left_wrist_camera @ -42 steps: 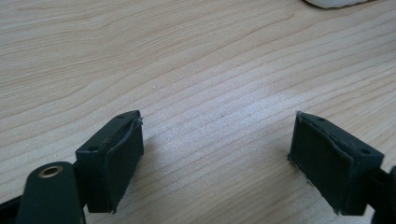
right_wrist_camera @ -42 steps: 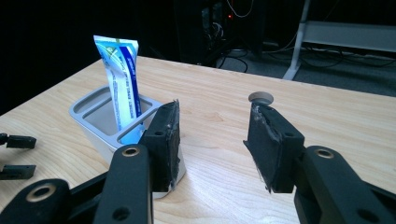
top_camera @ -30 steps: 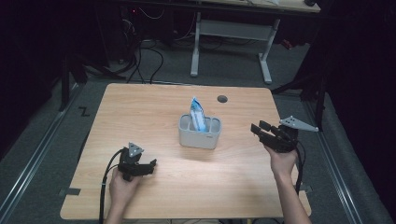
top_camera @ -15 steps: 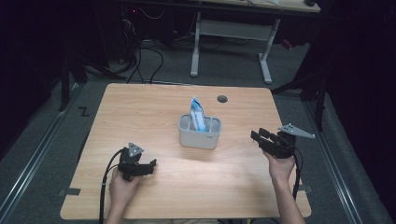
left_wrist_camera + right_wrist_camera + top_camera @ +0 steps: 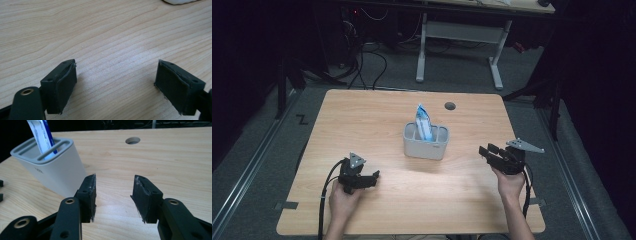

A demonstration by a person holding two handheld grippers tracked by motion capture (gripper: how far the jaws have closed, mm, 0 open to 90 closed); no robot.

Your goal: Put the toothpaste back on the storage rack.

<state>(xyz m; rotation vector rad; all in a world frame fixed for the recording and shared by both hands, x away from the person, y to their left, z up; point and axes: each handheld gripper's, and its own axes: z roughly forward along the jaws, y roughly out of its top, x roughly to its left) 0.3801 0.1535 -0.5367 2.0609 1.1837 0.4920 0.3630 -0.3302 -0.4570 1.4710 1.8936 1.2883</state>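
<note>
Right tool (image 5: 490, 152), half-open and empty, is approaching the grey plastic holder (image 5: 426, 141) holding a blue-white packet (image 5: 423, 121); next, close in.

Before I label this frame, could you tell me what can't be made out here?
- Lower part of the blue-and-white packet: hidden inside the grey holder, every view.
- Packet's print: too small in the high view, cut off by the top edge in the right gripper view.
- Holder's compartments: contents unseen behind its walls.

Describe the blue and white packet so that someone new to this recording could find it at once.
Start at the wooden table and go to the pale grey slotted holder near its middle. The blue and white packet stands upright in it, rising well above the rim: the only coloured, printed thing on the table.
</note>
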